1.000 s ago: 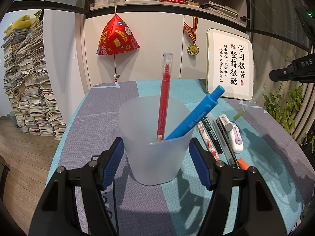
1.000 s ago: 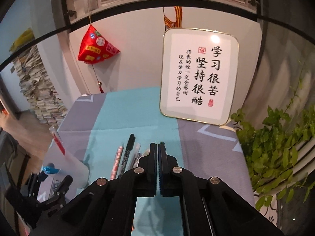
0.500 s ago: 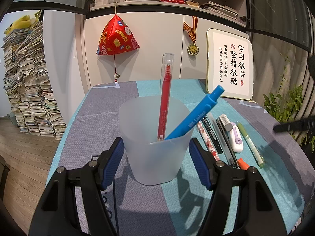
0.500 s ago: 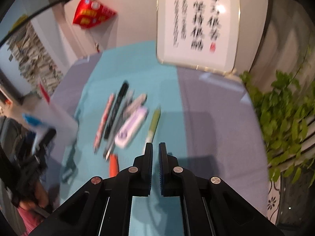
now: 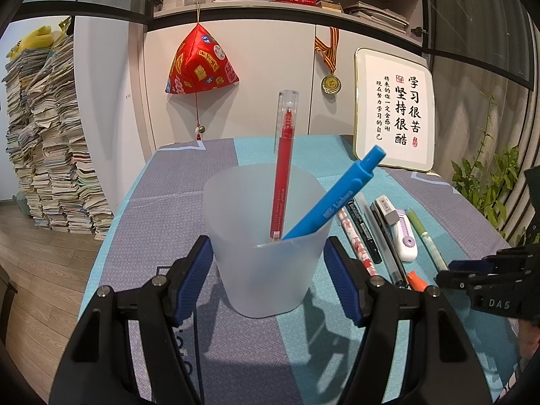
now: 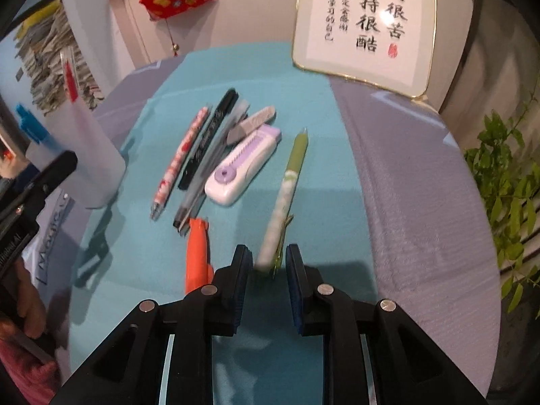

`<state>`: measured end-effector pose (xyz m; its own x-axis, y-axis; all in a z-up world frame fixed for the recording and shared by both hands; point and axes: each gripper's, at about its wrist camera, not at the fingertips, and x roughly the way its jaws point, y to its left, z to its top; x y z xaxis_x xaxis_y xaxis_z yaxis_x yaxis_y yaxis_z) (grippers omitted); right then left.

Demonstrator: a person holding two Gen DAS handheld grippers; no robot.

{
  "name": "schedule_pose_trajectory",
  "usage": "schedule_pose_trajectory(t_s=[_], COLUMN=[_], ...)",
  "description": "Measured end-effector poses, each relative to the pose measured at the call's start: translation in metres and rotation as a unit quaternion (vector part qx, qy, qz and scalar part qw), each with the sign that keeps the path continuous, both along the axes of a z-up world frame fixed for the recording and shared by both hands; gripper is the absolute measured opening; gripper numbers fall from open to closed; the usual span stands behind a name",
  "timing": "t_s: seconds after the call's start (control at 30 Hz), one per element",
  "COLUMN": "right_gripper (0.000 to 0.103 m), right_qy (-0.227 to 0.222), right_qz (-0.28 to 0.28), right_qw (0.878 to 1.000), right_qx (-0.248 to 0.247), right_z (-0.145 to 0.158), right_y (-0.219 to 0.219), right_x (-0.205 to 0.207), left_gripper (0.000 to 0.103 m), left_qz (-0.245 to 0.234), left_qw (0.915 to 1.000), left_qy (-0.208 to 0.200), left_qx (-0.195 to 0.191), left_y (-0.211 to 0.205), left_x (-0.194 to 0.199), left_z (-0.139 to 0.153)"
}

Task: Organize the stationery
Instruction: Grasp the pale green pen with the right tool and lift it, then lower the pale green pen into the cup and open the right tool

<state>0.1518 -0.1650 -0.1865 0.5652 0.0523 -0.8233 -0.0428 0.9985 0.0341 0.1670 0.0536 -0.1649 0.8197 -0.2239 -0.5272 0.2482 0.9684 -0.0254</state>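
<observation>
My right gripper (image 6: 269,263) has dropped from looking at the framed calligraphy board (image 6: 366,23) to hovering low over the worktop (image 6: 405,182), and its jaws, which were pressed together a moment ago, are opening now, with the near end of the green pen (image 6: 285,195) sitting right in the gap between them. Neither pad touches it yet as far as I can see, though the view is a little smeared. That tells me I've picked my next target: the green pen lies on the teal cloth, apart from the main cluster, just right of the purple and white correction tape (image 6: 243,165). Left of that lie the patterned pen (image 6: 180,162), the black pen (image 6: 209,141) and a clear one, and the orange marker (image 6: 197,256) sits just beside my left jaw. On the other side nothing has budged: my left gripper (image 5: 268,280) holds the frosted cup (image 5: 265,246) as before, jaws clamped against its sides, cup standing on the worktop with the red pen (image 5: 283,175) upright in it and the blue pen (image 5: 337,202) leaning over the rim. So two pens are stowed and the rest are waiting. I reckon the next call is to widen a touch more, settle over the green barrel, and mind that gold clip near the end.
</observation>
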Motion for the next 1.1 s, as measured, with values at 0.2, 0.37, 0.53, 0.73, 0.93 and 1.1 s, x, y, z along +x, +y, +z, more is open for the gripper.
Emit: schedule_pose_trajectory(t_s=[0.2, 0.37, 0.53, 0.73, 0.93, 1.1], right_gripper=[0.016, 0.015, 0.015, 0.013, 0.013, 0.013], right_qy=[-0.02, -0.085, -0.146, -0.176, -0.191, -0.218], right_qz=[0.002, -0.009, -0.022, -0.02, -0.008, 0.024], right_qw=[1.0, 0.996, 0.989, 0.984, 0.982, 0.976], right_qx=[-0.018, -0.013, -0.005, 0.009, 0.008, 0.009], right_z=[0.001, 0.039, 0.077, 0.099, 0.114, 0.141], right_y=[0.0, -0.013, -0.022, -0.021, -0.016, -0.001], right_x=[-0.008, -0.025, -0.037, -0.042, -0.045, -0.05], left_gripper=[0.067, 0.067, 0.067, 0.067, 0.067, 0.067], left_qz=[0.0, 0.0, 0.0, 0.0, 0.0, 0.0], left_qw=[1.0, 1.0, 1.0, 1.0, 1.0, 1.0], left_qy=[0.0, 0.0, 0.0, 0.001, 0.0, 0.0], left_qx=[0.0, 0.0, 0.0, 0.0, 0.0, 0.0], left_y=[0.0, 0.0, 0.0, 0.0, 0.0, 0.0], left_x=[0.0, 0.0, 0.0, 0.0, 0.0, 0.0], left_z=[0.0, 0.0, 0.0, 0.0, 0.0, 0.0])
